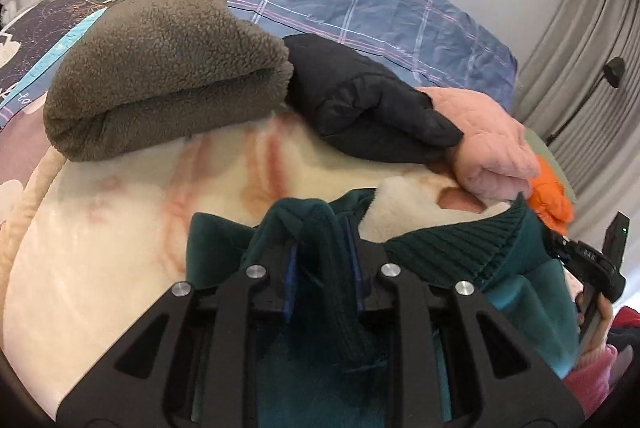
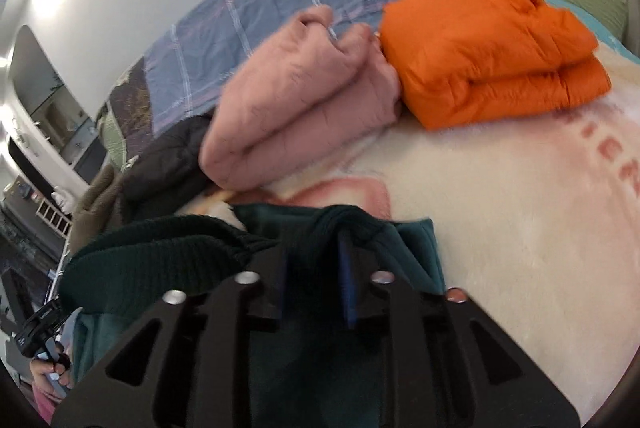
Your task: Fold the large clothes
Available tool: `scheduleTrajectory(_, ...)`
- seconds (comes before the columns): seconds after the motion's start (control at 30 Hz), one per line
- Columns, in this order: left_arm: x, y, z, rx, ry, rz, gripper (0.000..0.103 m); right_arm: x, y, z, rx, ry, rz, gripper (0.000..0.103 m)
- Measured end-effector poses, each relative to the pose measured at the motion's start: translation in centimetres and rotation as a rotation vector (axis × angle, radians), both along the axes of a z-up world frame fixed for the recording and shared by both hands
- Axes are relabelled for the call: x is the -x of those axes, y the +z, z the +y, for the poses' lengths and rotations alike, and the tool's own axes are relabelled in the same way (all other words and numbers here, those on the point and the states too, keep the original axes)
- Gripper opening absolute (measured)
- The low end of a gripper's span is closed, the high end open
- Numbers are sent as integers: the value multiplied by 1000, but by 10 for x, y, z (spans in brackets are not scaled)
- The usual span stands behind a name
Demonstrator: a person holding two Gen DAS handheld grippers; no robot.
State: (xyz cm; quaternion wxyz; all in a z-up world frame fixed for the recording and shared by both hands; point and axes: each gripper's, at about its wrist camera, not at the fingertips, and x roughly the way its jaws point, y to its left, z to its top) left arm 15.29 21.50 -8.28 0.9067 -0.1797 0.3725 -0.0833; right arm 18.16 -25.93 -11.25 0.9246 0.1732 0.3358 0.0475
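The left gripper (image 1: 322, 268) pinches a ridge of the dark green garment (image 1: 440, 248) at lower centre. The right gripper (image 2: 316, 268) stands narrowly parted around another ridge; whether it presses, I cannot tell. Lay both corners level on the cream blanket (image 2: 520, 248), short of the folded pink garment (image 2: 296, 100) above.
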Motion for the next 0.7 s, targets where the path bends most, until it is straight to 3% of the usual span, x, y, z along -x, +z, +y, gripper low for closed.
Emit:
scheduleTrajectory(0.03, 4, 4, 2, 24, -5, -1, 26, 6, 7, -2, 25, -26, -23, 60)
scheduleTrajectory(0.07, 7, 11, 8, 66, -10, -7, 27, 15, 18, -1, 46, -54, -58, 66)
scheduleTrajectory(0.17, 24, 31, 19, 170, -27, -54, 39, 37, 40, 0, 77, -60, -147, 66)
scheduleTrajectory(0.2, 30, 39, 19, 170, -22, -68, 46, 46, 47, 4, 74, -34, -165, 66)
scheduleTrajectory(0.23, 35, 44, 17, 147, 1, -85, 70, 49, 50, 8, 73, -12, -169, 66)
scheduleTrajectory(0.27, 45, 53, 14, 50, 85, -115, 84, 52, 52, 13, 77, 18, -168, 66)
scheduleTrajectory(0.3, 53, 61, 9, -51, 154, -160, 88, 54, 53, 23, 94, 56, -159, 66)
scheduleTrajectory(0.37, 68, 76, 2, -167, 200, -243, 88, 57, 52, 39, 113, 105, -150, 66)
scheduleTrajectory(0.4, 73, 81, -1, -157, 196, -267, 87, 58, 51, 49, 114, 139, -146, 66)
scheduleTrajectory(0.47, 75, 87, -15, -94, 90, -284, 83, 58, 50, 65, 106, 196, -150, 66)
scheduleTrajectory(0.57, 65, 86, -56, -116, -57, -268, 64, 51, 47, 95, 80, 269, -140, 66)
scheduleTrajectory(0.63, 51, 74, -88, -147, -157, -225, 45, 42, 39, 115, 107, 294, -120, 66)
scheduleTrajectory(0.7, 33, 49, -107, -221, -178, -153, 42, 30, 25, 125, 195, 272, -94, 66)
